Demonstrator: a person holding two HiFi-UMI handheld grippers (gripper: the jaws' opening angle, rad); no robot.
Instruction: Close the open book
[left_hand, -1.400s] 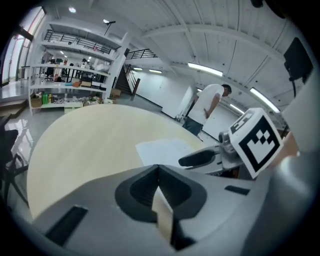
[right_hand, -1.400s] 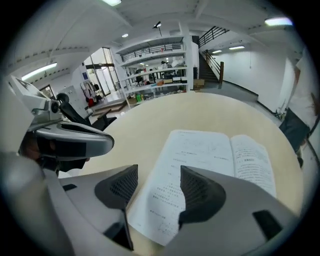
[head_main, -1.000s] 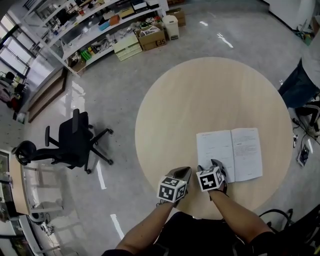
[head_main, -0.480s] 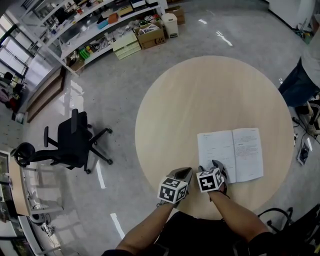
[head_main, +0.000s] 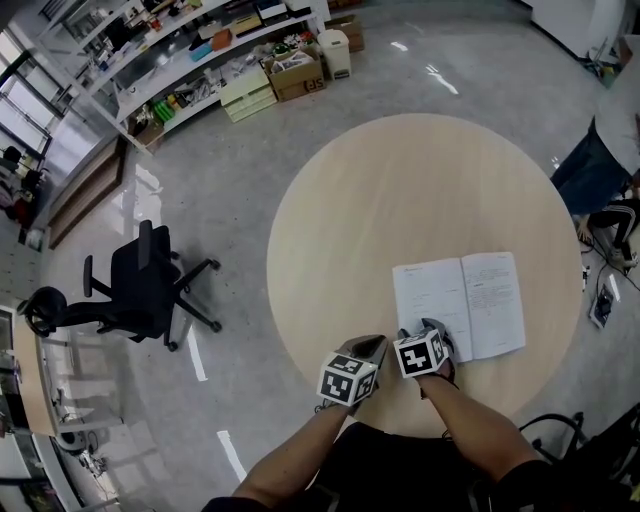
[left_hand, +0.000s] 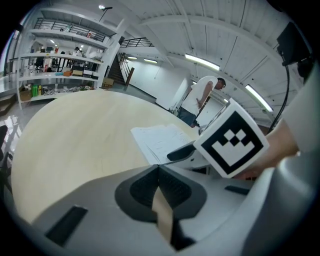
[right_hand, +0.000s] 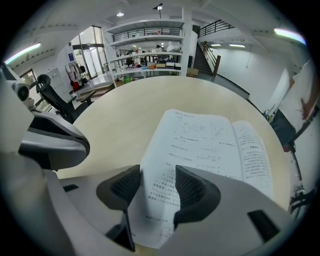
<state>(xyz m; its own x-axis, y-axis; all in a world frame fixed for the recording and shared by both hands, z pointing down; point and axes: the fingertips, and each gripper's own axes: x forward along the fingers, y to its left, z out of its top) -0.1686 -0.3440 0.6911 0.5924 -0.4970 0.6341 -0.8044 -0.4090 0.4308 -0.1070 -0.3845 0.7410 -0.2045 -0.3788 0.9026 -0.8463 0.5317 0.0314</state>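
An open white book (head_main: 460, 305) lies flat on the round wooden table (head_main: 400, 190), at its near right side. My right gripper (head_main: 430, 328) points down at the book's near left corner. In the right gripper view the left page's corner (right_hand: 160, 200) runs between the two pads of that gripper (right_hand: 157, 185). The jaws have just been closing, but a gap still shows beside the paper. My left gripper (head_main: 372, 342) hovers just left of the book. Its pads (left_hand: 159, 167) meet with nothing between them. The book (left_hand: 160, 140) lies ahead and right of it.
A black office chair (head_main: 150, 285) stands on the floor to the table's left. Shelves and boxes (head_main: 250, 60) line the far wall. A seated person (head_main: 600, 160) is at the right edge, close to the table's rim.
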